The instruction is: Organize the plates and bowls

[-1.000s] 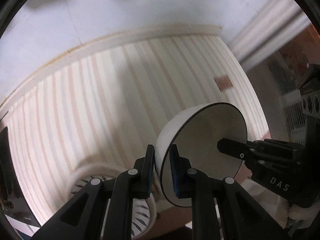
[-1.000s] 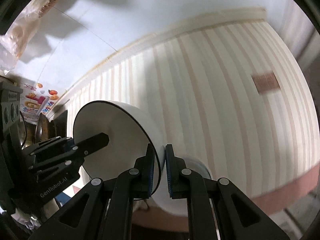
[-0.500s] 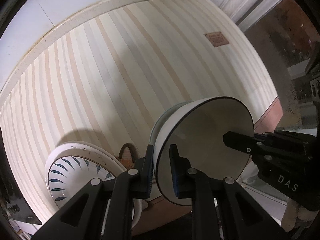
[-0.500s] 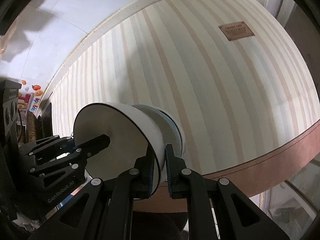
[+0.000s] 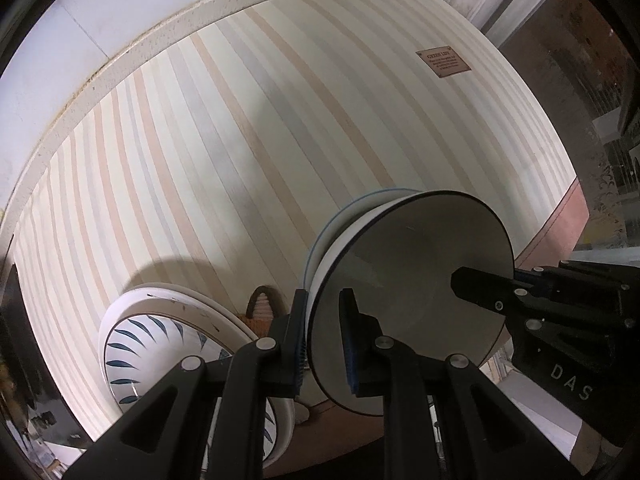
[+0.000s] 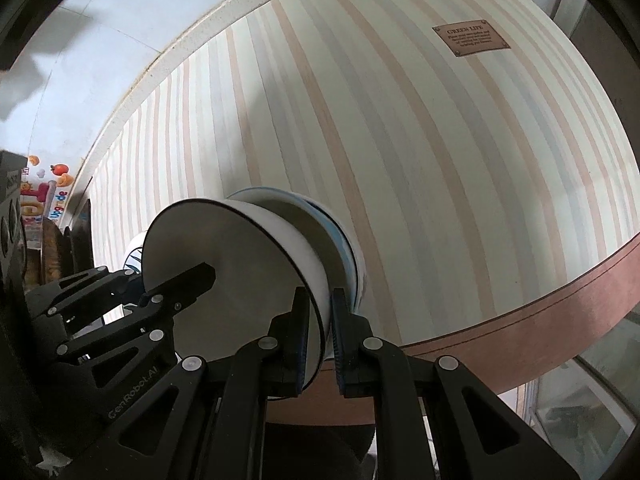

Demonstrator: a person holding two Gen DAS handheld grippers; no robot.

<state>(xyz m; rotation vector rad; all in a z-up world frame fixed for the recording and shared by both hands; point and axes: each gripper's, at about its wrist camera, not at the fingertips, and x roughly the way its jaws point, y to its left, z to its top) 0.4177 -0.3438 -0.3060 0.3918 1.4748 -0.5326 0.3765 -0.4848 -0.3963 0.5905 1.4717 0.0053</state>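
Above the striped surface (image 5: 240, 168), both grippers are pinching the rim of one white bowl (image 5: 408, 304) from opposite sides. Narrowed fingers of the left gripper (image 5: 324, 344) are clamping its near edge, while the right gripper (image 6: 320, 340) is gripping the far edge (its black fingers (image 5: 484, 286) are reaching into the bowl's mouth). Its base is nesting into a blue-rimmed bowl (image 6: 344, 248) lying on the surface. Beside it, a blue-leaf plate (image 5: 160, 344) is resting.

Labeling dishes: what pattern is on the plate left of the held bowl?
Dark blue leaf strokes on white plate; left wrist view.
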